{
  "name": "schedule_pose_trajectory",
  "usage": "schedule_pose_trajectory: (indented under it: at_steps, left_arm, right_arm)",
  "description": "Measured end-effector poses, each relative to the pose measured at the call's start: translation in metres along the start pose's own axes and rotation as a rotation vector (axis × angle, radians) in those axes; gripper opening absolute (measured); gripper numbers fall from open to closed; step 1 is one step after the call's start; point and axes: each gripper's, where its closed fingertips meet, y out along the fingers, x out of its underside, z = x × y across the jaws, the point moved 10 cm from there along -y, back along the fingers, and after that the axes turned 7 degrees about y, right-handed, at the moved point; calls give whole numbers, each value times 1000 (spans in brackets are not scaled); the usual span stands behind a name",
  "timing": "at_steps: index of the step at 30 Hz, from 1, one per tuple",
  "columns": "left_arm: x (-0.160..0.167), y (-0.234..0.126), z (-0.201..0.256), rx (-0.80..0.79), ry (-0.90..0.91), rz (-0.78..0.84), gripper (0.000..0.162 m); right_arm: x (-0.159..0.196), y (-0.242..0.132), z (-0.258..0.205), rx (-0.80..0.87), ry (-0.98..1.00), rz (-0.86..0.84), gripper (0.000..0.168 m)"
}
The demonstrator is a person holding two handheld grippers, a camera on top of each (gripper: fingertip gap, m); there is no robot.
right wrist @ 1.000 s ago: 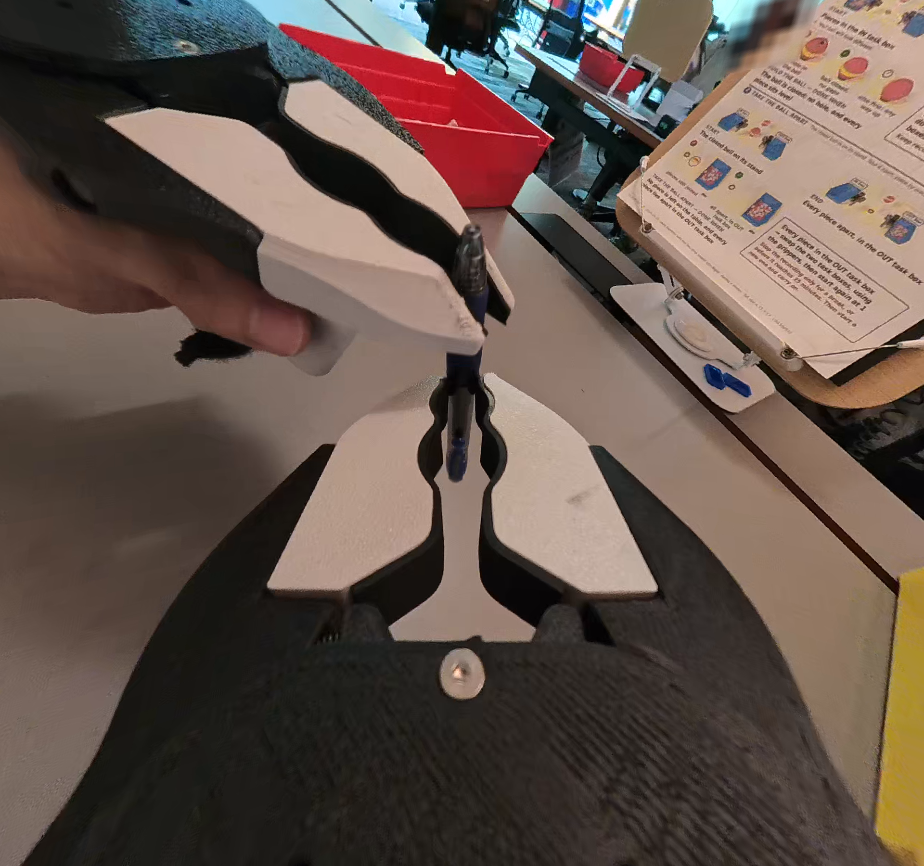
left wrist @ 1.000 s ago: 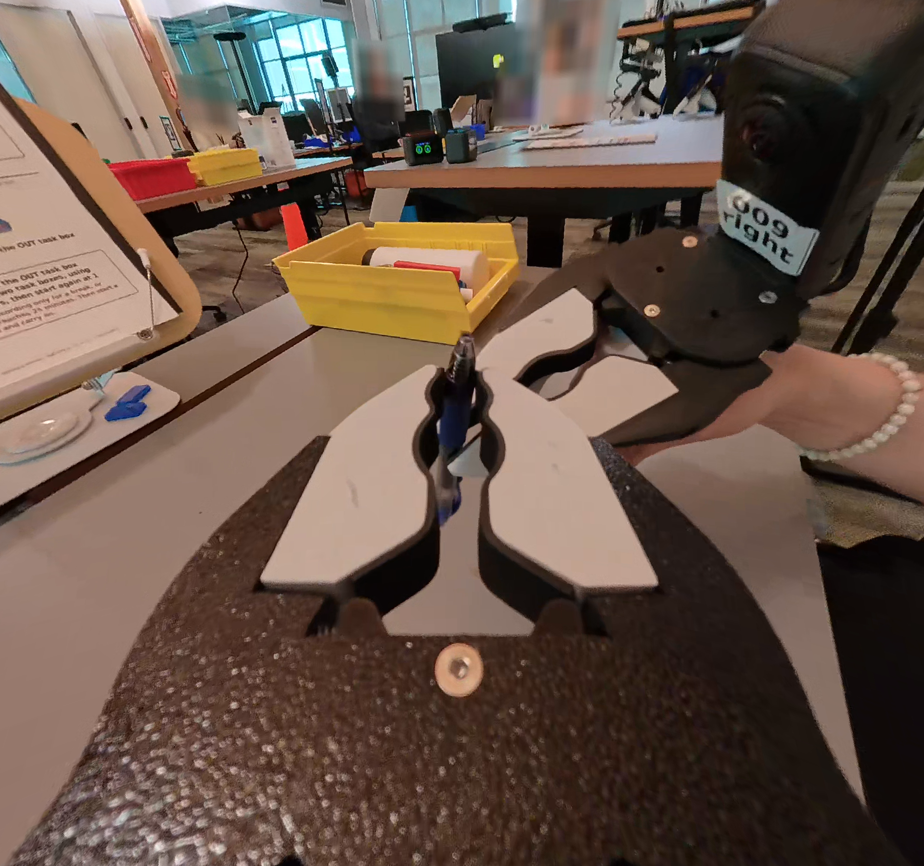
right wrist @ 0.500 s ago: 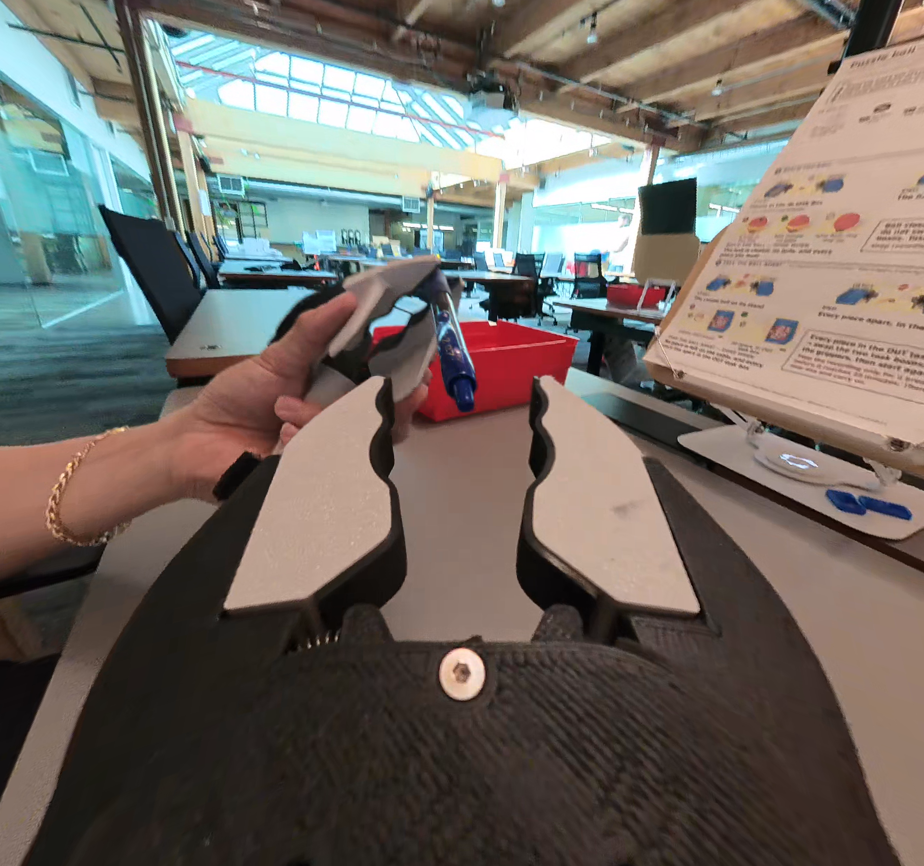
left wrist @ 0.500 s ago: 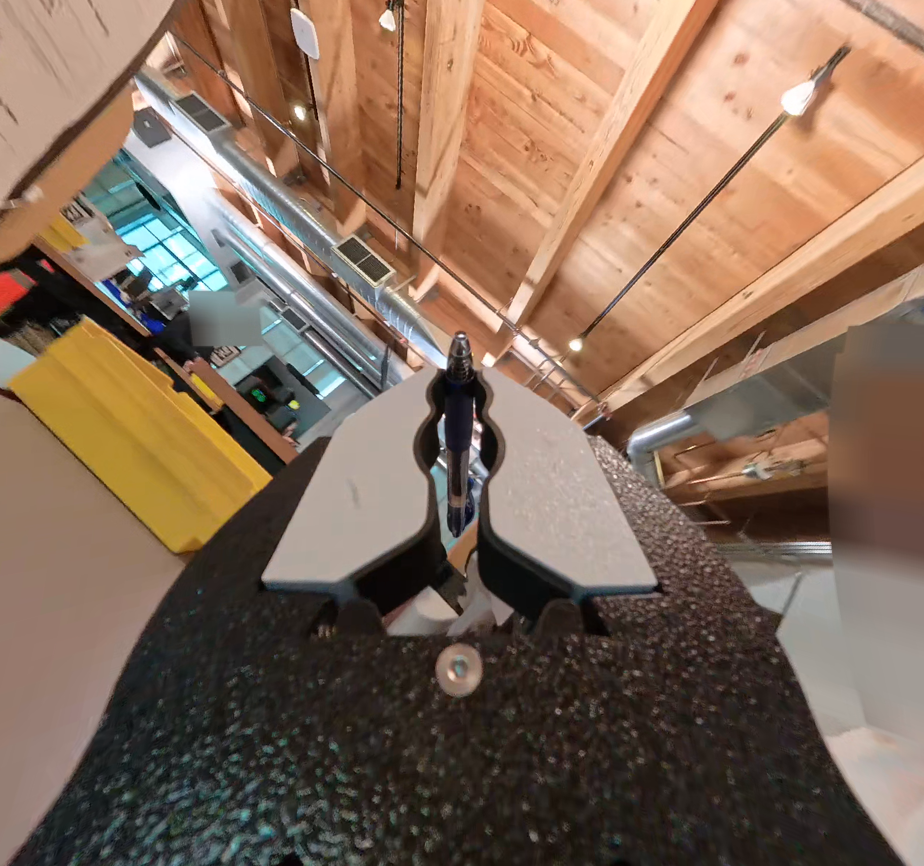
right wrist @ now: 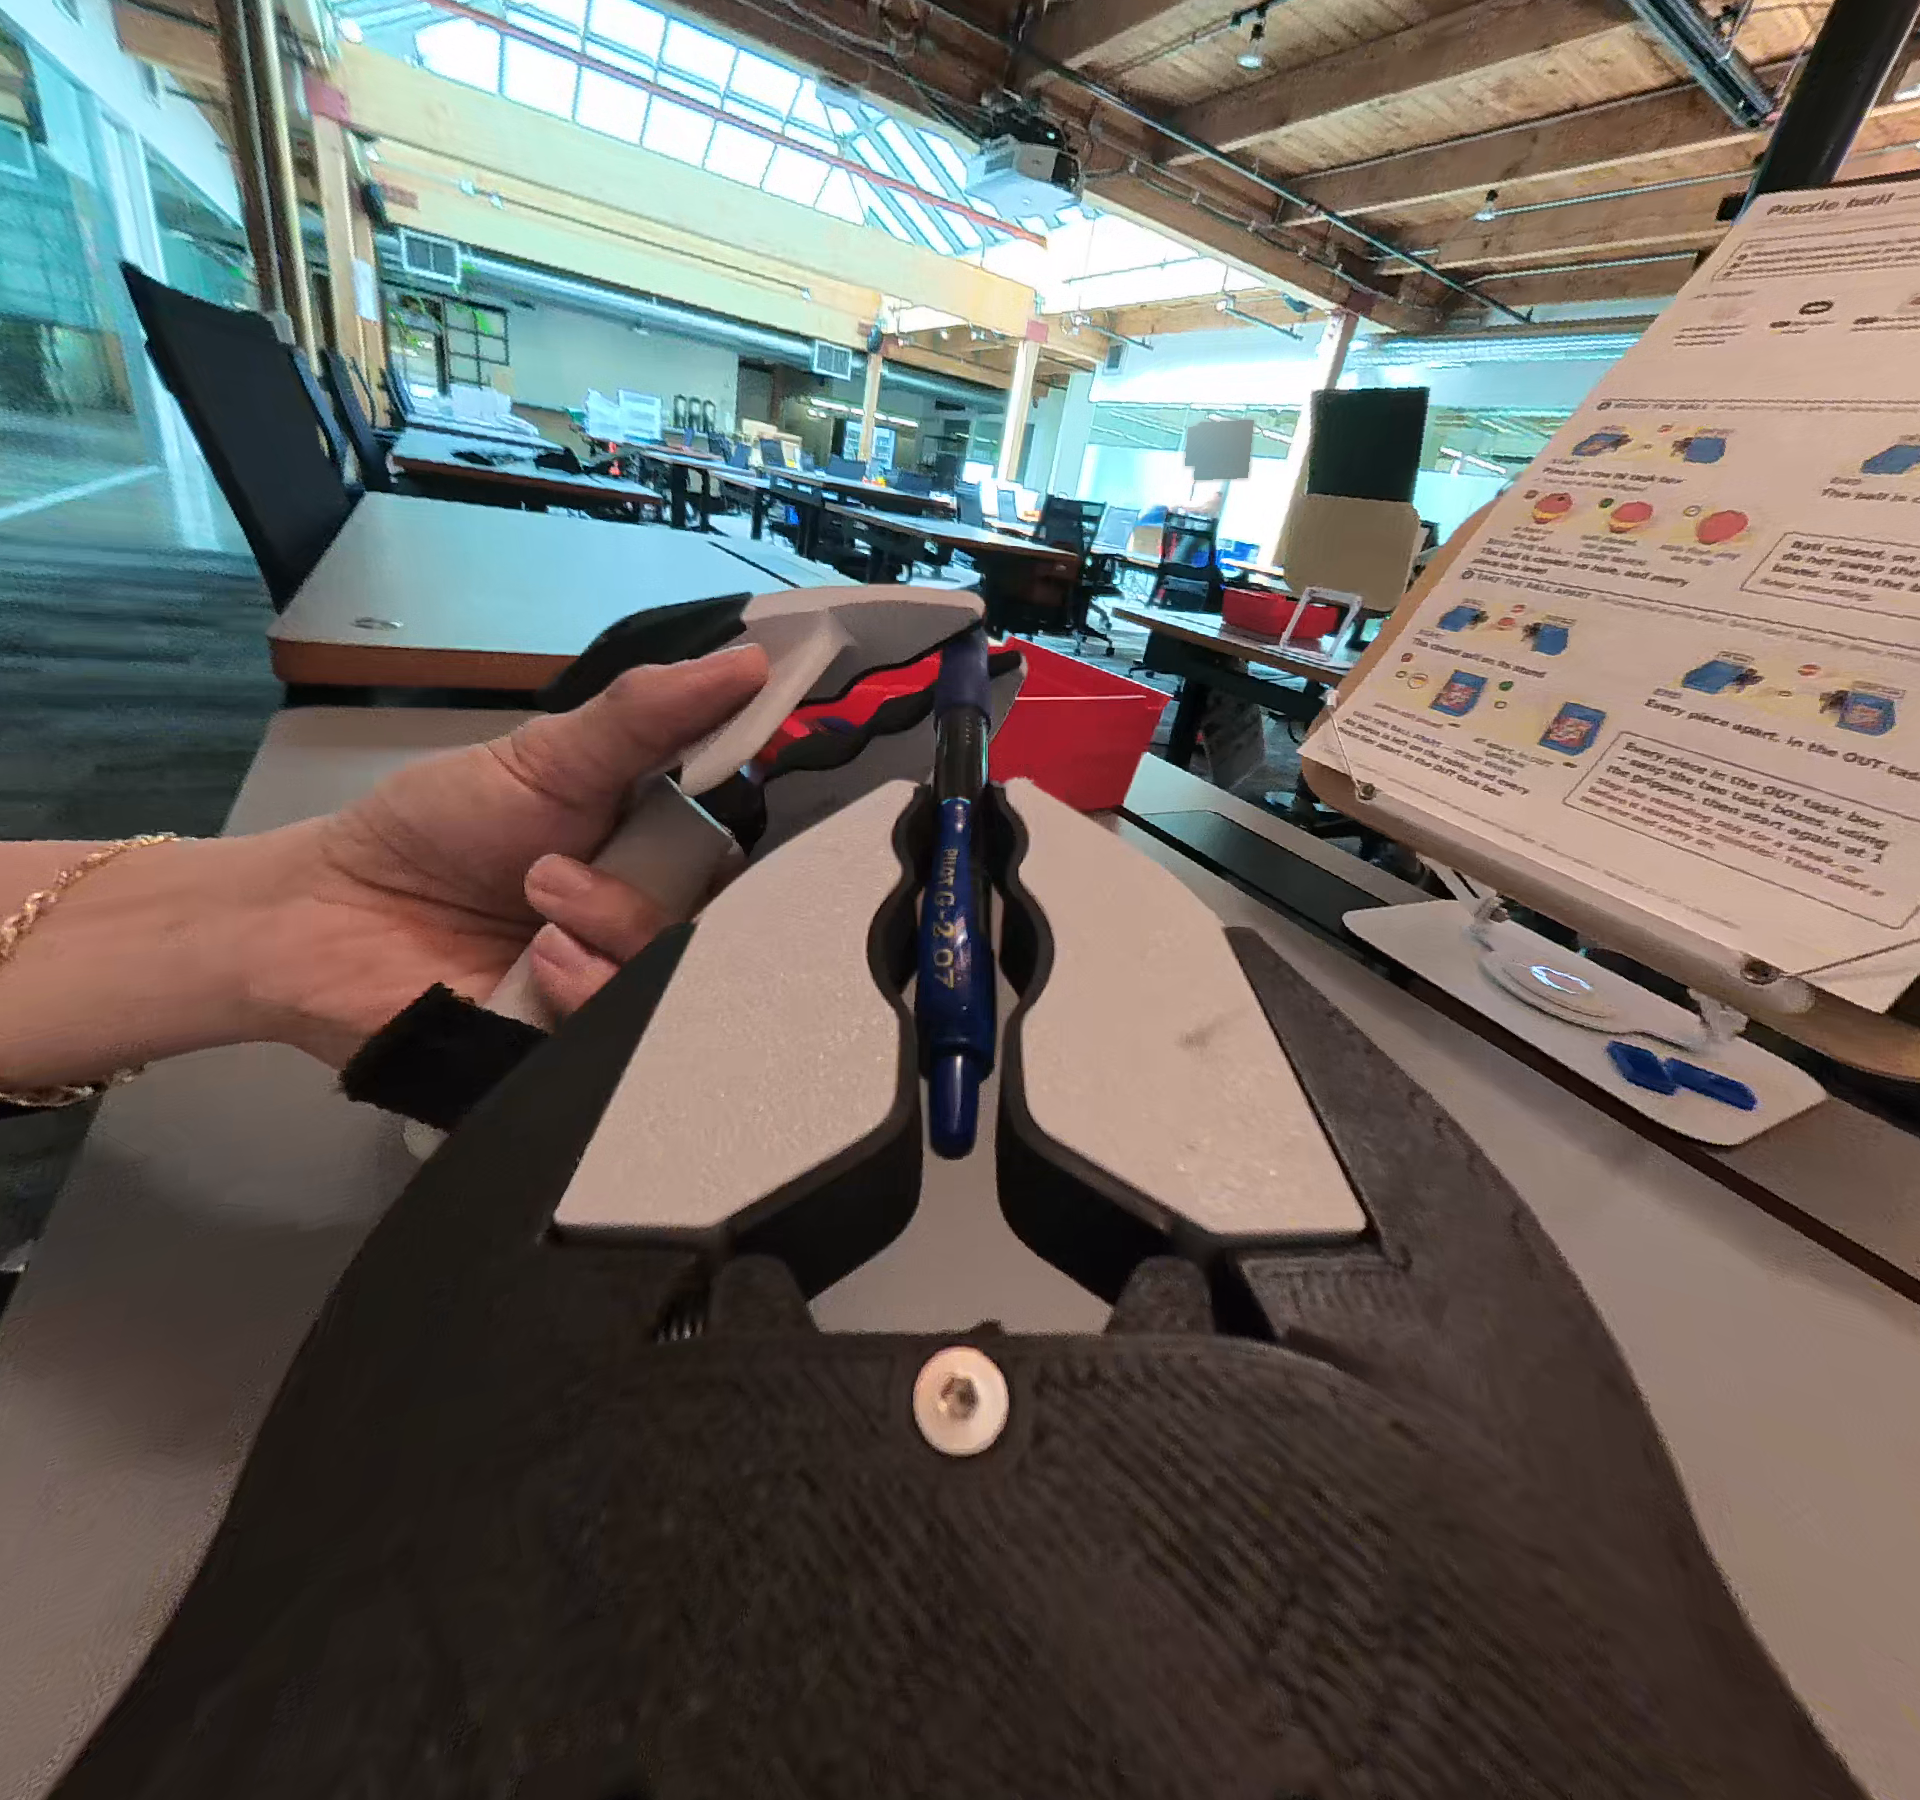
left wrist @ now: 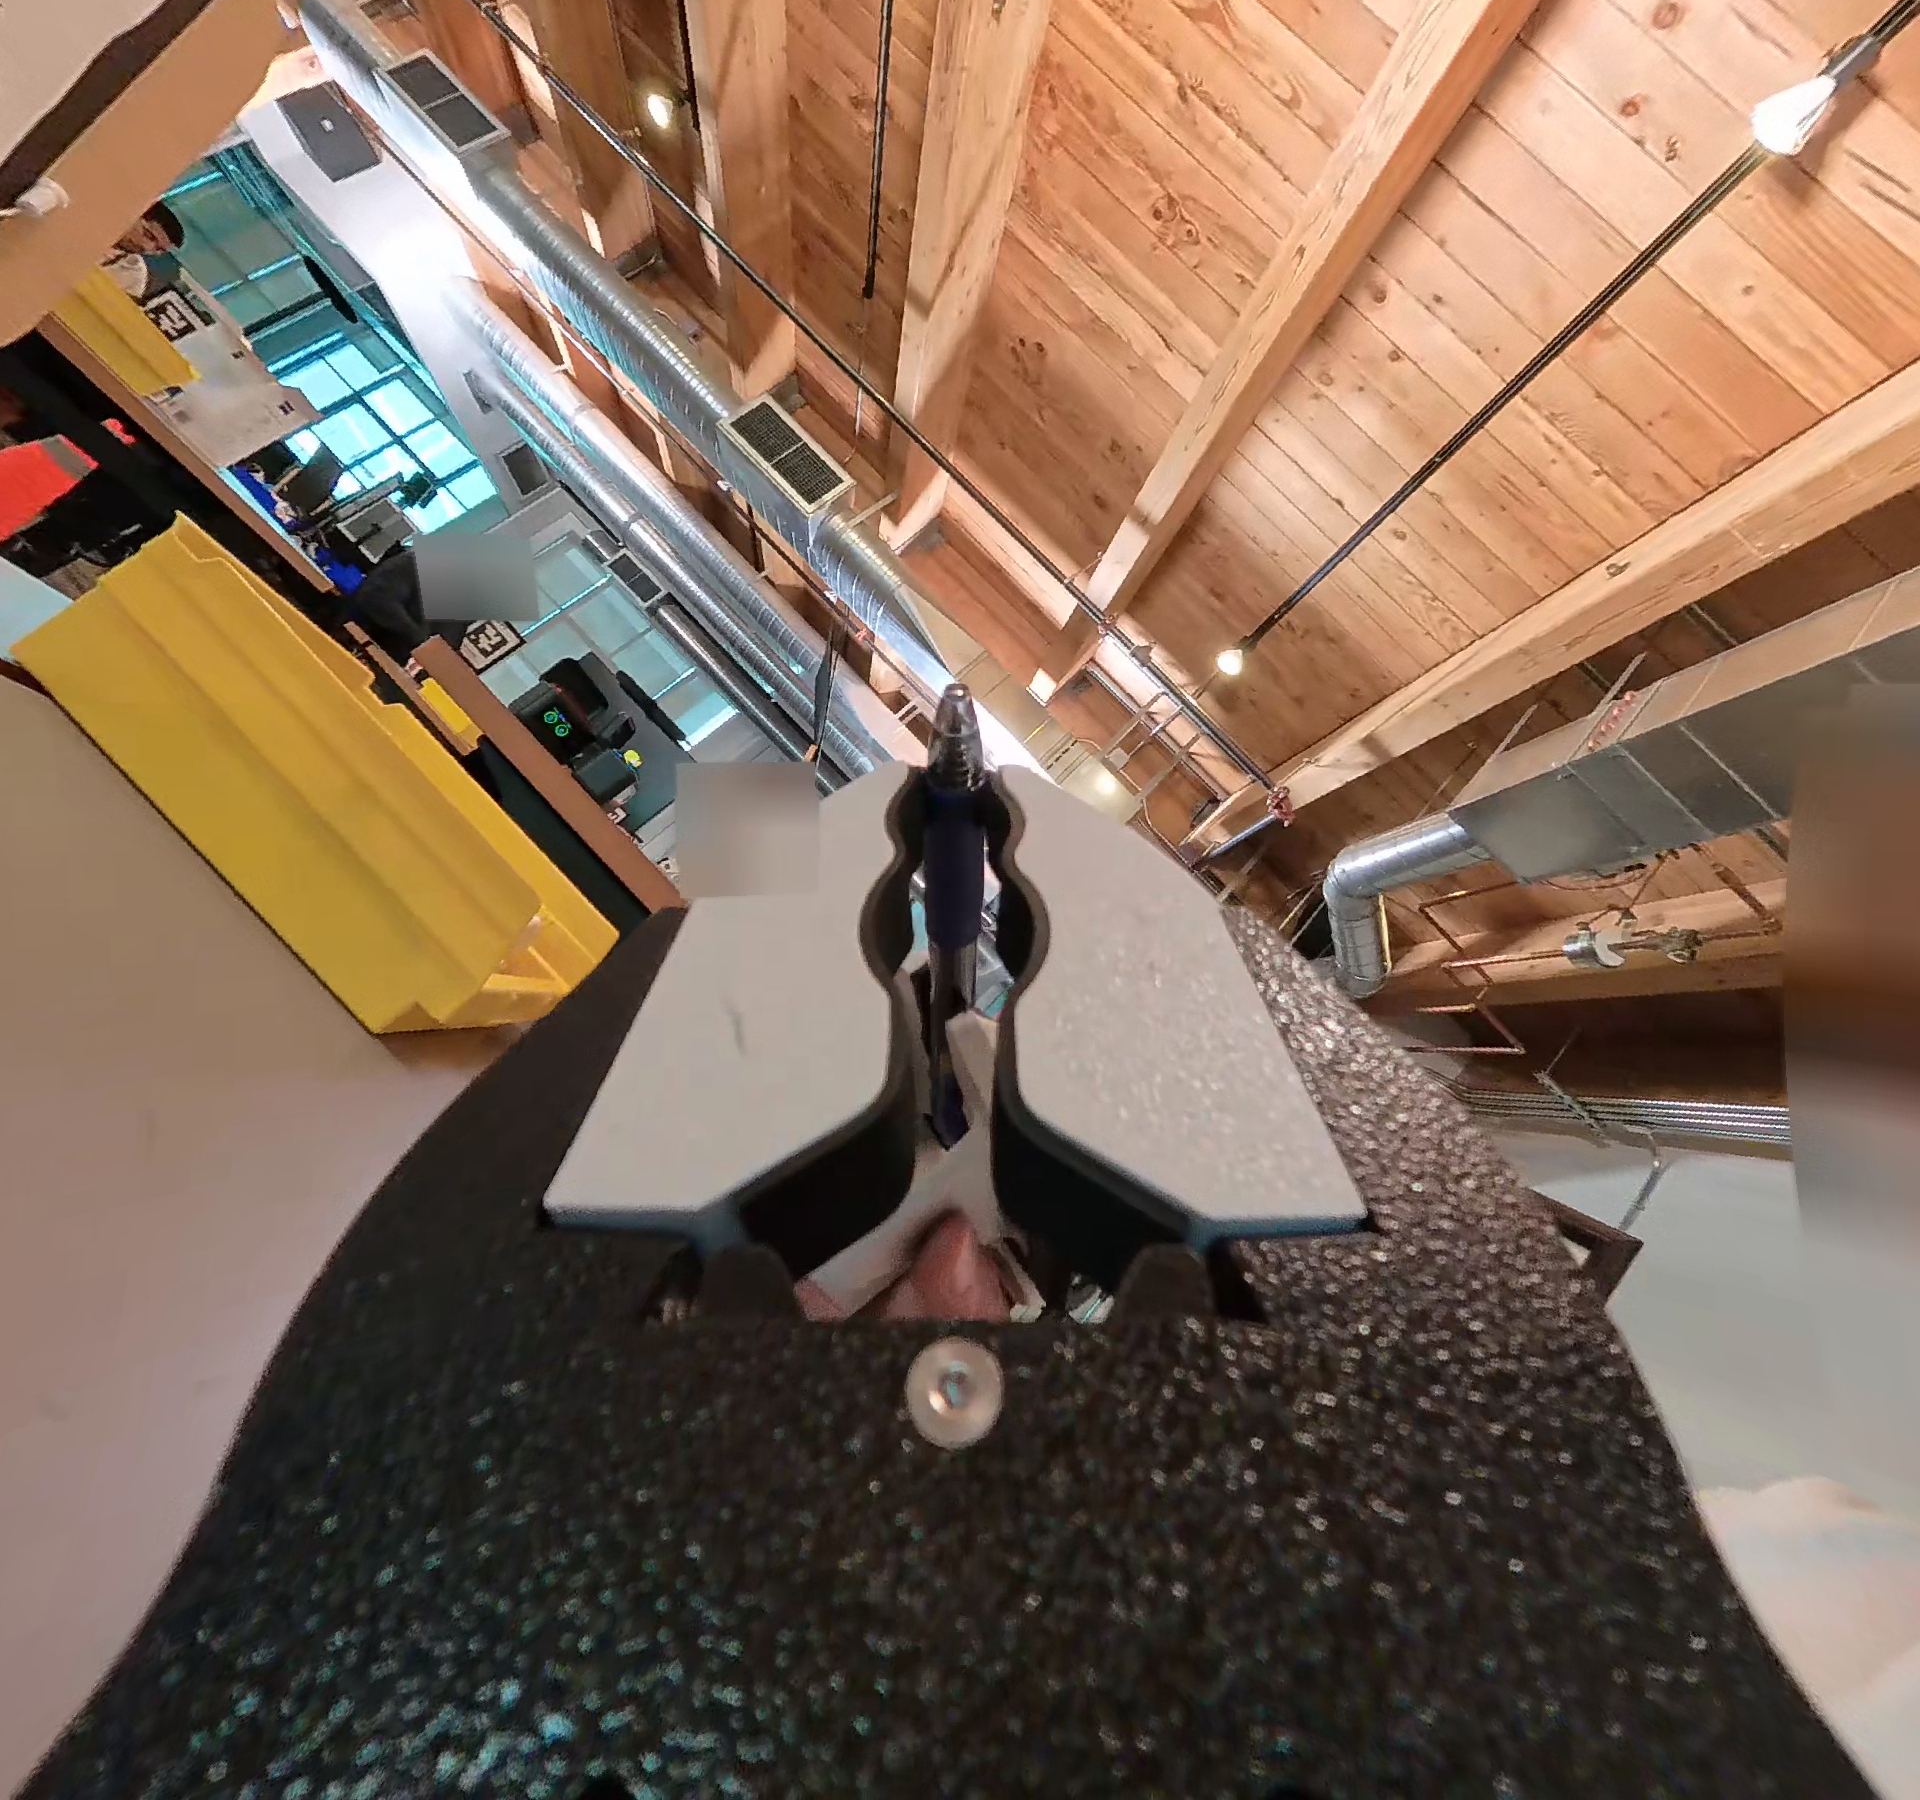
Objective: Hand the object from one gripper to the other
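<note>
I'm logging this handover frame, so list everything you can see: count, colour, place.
pen: one, blue, gripped by both grippers
red bin: one, on the table behind the pen
yellow bin: one, on the table, left of the left wrist view
instruction board: one, white sheet on a brown board, right on a stand
table: one, grey, under the grippers
left gripper: shut on the pen's tip end
right gripper: shut on the pen's barrel
hand: one, holding the left gripper

Dark blue pen (right wrist: 953, 961) between grey-white fingers (right wrist: 758, 1012) on speckled black bodies; red bin (right wrist: 1081, 737) beyond the fingertips, yellow bin (left wrist: 281, 805) left of them.
</note>
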Motion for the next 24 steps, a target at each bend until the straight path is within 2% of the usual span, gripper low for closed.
schedule_pose_trajectory:
  at_steps: [4,5,7,10,14,17,20,24]
  left_arm:
    - [-3,1,0,-5,72,-33,11]
    - [-6,0,1,-19,138,-54,17]
    - [-14,-1,3,-82,292,-90,42]
    - [-28,-2,13,-152,560,-148,48]
    - [-41,-4,23,-272,836,-250,50]
    - [-46,-5,21,-334,920,-329,48]
    - [-50,-7,16,-373,937,-390,46]
    - [-58,-13,10,-404,904,-410,45]
  right_arm:
    - [-4,0,0,17,-15,-38,10]
    - [-6,-1,1,41,-25,-32,10]
    - [-12,-8,9,93,-23,-9,10]
    - [-33,-32,38,282,-44,20,10]
    - [-66,-83,107,653,-52,-9,9]
    - [-69,-113,176,876,-41,-103,9]
    - [-49,-124,239,938,55,-260,9]
    - [-22,-115,289,919,156,-336,9]
